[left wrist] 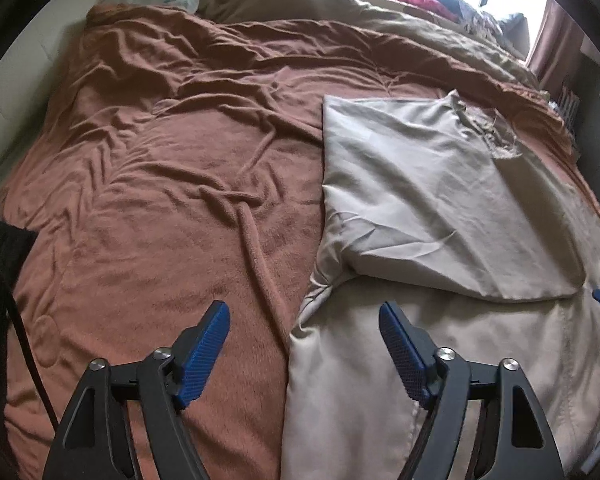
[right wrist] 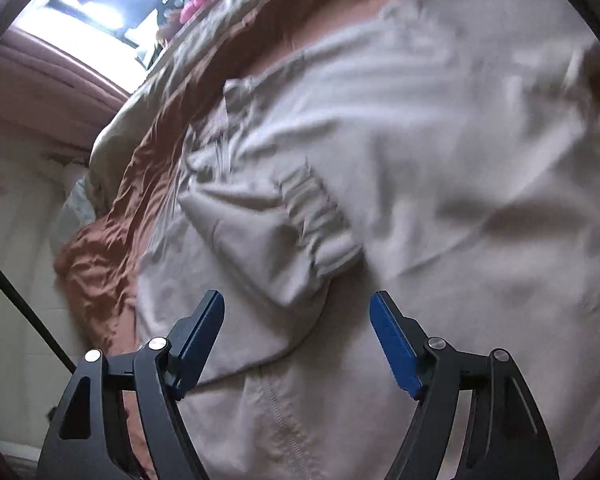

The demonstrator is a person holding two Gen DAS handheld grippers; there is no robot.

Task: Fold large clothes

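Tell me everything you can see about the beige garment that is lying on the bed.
The beige garment looks like a light jacket of thin, smooth woven cloth. It lies flat on the rust-brown blanket, toward its right side in the left wrist view. One part is folded over the body, and a sleeve with a gathered elastic cuff lies across it. A stitched seam runs down the near part. The cloth is lightly creased. Neither the left gripper nor the right gripper grips it; both are open above it.

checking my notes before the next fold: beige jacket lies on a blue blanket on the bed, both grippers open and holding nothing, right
Not quite: the blanket is rust brown, not blue, as the left wrist view shows; only the gripper pads are blue. The rest holds: the beige jacket lies on it on the bed, and the left gripper and right gripper are both open and holding nothing.
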